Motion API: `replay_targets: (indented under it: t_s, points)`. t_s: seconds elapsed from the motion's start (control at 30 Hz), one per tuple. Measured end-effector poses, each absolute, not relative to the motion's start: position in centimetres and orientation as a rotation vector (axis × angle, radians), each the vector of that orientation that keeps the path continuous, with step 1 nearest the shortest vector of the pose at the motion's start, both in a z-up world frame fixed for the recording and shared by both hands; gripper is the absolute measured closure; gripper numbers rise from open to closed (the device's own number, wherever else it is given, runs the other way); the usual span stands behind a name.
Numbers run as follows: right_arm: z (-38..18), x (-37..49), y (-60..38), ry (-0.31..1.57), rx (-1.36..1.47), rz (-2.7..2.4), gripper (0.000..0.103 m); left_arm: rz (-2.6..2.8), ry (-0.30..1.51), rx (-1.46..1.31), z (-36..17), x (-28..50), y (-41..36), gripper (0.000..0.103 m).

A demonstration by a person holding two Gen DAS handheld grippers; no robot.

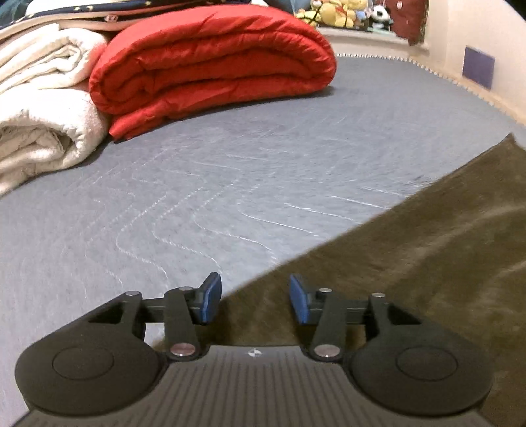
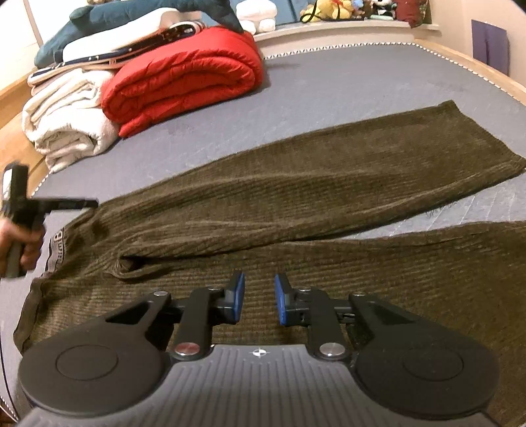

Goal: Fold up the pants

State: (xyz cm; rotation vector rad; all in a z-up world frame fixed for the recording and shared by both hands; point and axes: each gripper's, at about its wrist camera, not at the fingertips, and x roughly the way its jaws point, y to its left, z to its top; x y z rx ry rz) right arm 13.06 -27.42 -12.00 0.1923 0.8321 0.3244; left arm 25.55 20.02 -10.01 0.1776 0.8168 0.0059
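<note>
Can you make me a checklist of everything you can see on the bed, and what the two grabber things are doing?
Surface: grey quilted mattress, mostly bare at the far end.
Job's things: brown ribbed pants spread flat, both legs apart, waistband toward the left gripper; not folded yet.
Clutter: rolled red quilt, cream blanket beside it, dark blue plush on top of the pile.
Grippers: left gripper open, at the pants' edge, holding nothing; right gripper open above the near leg, holding nothing.
Cables: nothing seen.
Surroundings: stuffed toys on a ledge, purple patch on the wall.
</note>
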Motion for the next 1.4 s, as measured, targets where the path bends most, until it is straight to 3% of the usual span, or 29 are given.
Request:
replay_targets:
  t_s: [0.13,0.4,0.43,0.47,0.5,0.57,0.67,0.93,1.2,1.33,1.4]
  points:
    - [-12.3,13.1,-27.6,0.848,0.197,0.316,0.081,-0.12,0.895,0.195,-11.8,28.0,20.6,0.051]
    - [-12.0,12.9,-28.5,0.843,0.191,0.306,0.081,-0.22,0.967,0.187,-13.0,29.7,21.6,0.036]
    - [-11.9,12.9,-28.6,0.842,0.189,0.304,0.081,-0.223,0.97,0.194,-13.0,29.8,21.6,0.039]
    - [-11.9,12.9,-28.7,0.839,0.187,0.303,0.081,-0.232,0.971,0.203,-12.9,29.7,21.3,0.059]
    - [-11.8,12.8,-28.8,0.836,0.184,0.301,0.081,-0.262,0.969,0.209,-12.7,29.5,20.8,0.071]
    - [-11.6,12.8,-29.1,0.832,0.185,0.298,0.081,-0.244,0.935,0.31,-12.0,28.2,19.1,0.085]
    - [-11.1,12.7,-29.7,0.818,0.199,0.287,0.081,-0.232,0.866,0.37,-10.2,25.0,17.7,0.091]
    - [-9.0,11.9,-31.9,0.726,0.246,0.275,0.082,-0.297,0.666,0.405,-2.8,8.6,11.8,0.093]
    - [-8.7,12.7,-36.2,0.701,0.382,0.182,0.082,-0.31,0.725,0.415,-5.3,-6.3,4.4,0.093]
    - [-8.5,14.5,-40.5,0.672,0.468,0.104,0.082,-0.277,0.871,0.45,-7.9,-7.5,3.1,0.09]
    - [-8.7,16.1,-43.8,0.661,0.54,0.076,0.082,-0.275,0.869,0.364,-6.8,-7.8,3.3,0.077]
